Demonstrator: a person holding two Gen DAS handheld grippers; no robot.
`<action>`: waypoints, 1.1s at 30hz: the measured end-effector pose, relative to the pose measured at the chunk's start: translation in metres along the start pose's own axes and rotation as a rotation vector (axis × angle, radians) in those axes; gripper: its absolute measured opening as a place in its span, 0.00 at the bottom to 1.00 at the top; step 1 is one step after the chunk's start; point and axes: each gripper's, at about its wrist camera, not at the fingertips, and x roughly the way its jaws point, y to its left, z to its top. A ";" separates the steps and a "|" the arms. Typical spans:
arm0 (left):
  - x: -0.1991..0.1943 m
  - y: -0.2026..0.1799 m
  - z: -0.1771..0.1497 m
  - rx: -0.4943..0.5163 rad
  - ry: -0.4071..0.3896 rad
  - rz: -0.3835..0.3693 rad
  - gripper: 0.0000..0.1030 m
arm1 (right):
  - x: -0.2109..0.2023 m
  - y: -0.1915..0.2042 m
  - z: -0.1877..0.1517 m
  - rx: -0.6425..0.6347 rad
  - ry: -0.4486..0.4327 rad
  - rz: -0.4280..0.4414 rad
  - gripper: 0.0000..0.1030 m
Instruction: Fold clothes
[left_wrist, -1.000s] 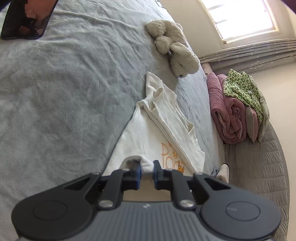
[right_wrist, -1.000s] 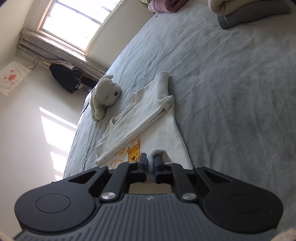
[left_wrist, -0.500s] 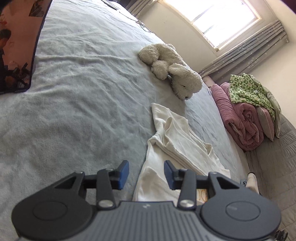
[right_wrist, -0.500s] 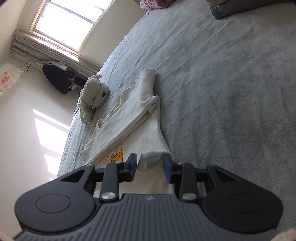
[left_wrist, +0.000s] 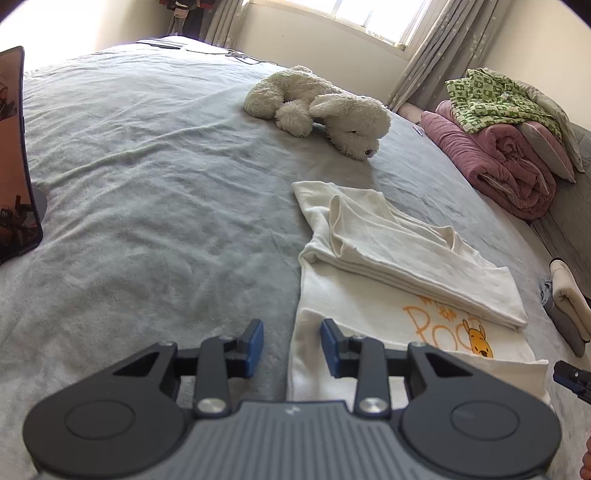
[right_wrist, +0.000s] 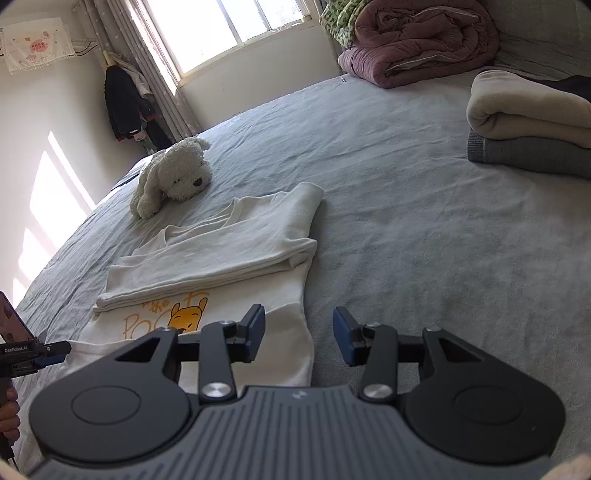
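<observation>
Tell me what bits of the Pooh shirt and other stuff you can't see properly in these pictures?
- White shirt: its near hem is hidden behind the left gripper in the left wrist view.
- Orange lettering: the folded-over half covers its top in the right wrist view, so it can't be read whole.
- Tablet screen: cut off by the left edge of the left wrist view.
- Wall poster: too small to read in the right wrist view.

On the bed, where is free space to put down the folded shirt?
Bare grey bedsheet lies between the white shirt and tablet, and between shirt and folded blankets. It is crowded near the plush dog.
</observation>
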 end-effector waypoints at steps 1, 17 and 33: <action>0.001 -0.002 -0.001 0.015 -0.001 0.006 0.29 | 0.001 -0.001 0.000 0.000 0.005 -0.006 0.44; -0.010 -0.031 -0.007 0.118 -0.104 0.073 0.06 | 0.014 0.033 -0.020 -0.187 -0.076 -0.065 0.08; -0.032 -0.060 0.030 0.159 -0.244 0.107 0.06 | -0.011 0.065 0.007 -0.370 -0.301 -0.126 0.07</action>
